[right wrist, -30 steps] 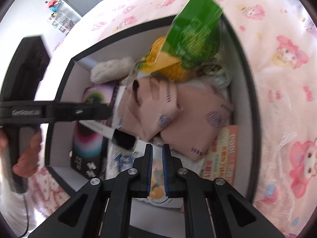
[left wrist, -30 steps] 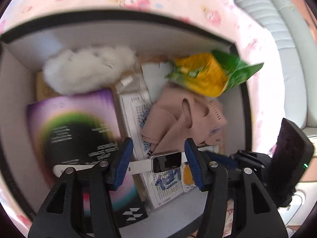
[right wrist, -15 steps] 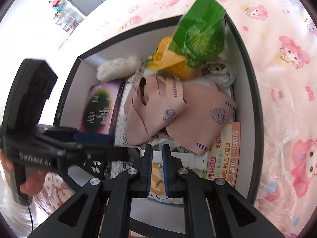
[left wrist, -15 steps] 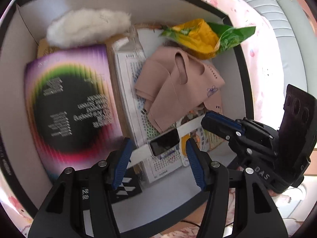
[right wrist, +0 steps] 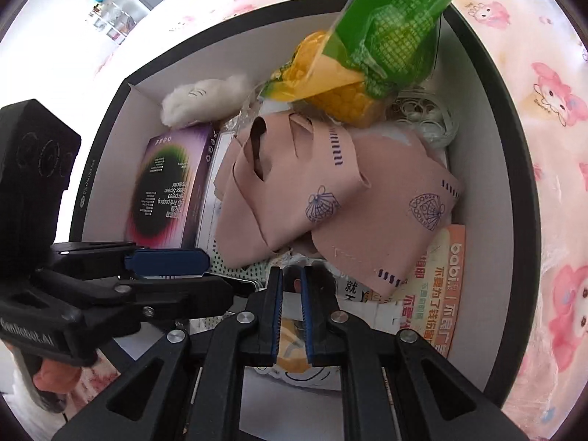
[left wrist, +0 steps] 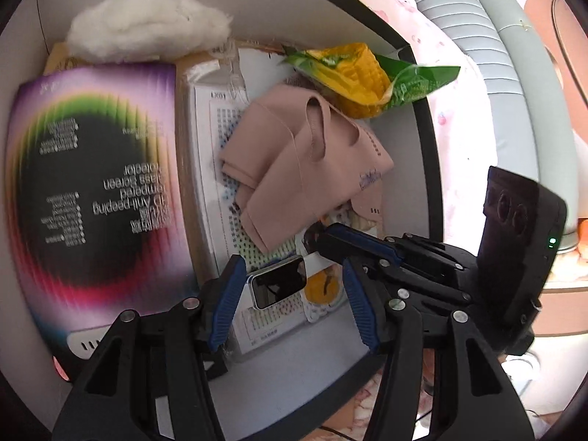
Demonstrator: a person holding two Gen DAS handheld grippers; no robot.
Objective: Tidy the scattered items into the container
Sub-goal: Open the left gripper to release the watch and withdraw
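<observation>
Left wrist view: the left gripper [left wrist: 290,303] is seen at the lower centre of the frame with its blue-padded jaws spread wide. A small smart band [left wrist: 279,286] with a dark screen and white strap lies between the jaws, and no pad is seen pressing on it. It rests on a dotted sheet pack [left wrist: 220,154] inside the container [left wrist: 330,3], a white-walled box with a dark rim. A purple screen-protector box [left wrist: 92,191] fills the left of the frame, white fluff [left wrist: 147,33] sits at the upper left, pink masks [left wrist: 301,169] lie at the centre and a corn packet [left wrist: 360,77] at the upper right.

Right wrist view: the right gripper [right wrist: 292,316] is shown at the lower centre with its jaws nearly closed; whether the white strap is pinched cannot be told. An orange leaflet [right wrist: 437,286] lies at the lower right.

Most items are judged to be already in the box; only the band's release appears left.
</observation>
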